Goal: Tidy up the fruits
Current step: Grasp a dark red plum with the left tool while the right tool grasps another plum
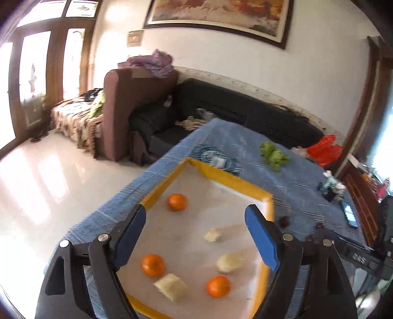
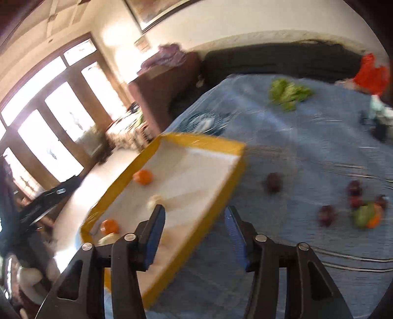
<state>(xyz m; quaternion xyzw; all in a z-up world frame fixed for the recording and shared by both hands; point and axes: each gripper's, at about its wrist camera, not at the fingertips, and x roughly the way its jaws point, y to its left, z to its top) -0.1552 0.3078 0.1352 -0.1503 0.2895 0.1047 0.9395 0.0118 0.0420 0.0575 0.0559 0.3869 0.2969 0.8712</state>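
A living room: dark sofa along the far wall, a framed painting above it, glazed wooden doors letting in strong light. In front stands the counter, covered in a blue cloth.

My left gripper hangs over a yellow-rimmed tray with a white floor. Its fingers stand wide apart and hold nothing. Between them, on the tray floor, lie three oranges: one ahead of the left fingertip, one close beside the left finger, one nearer the right finger. Three pale, peeled-looking pieces lie among them: one midway between the fingers, one just inside the right finger, one low between them. What fruit these are I cannot tell.

My right gripper has its fingers parted about halfway, empty. The near edge of the tray runs between them, the left finger over the tray floor, the right finger over the cloth. This view is blurred. To the right of the right finger, on the cloth, lie several dark red fruits, well apart from each other, and further right a green and orange item I cannot identify. Ahead of both grippers, leafy greens and a patterned plate sit on the cloth beyond the tray.
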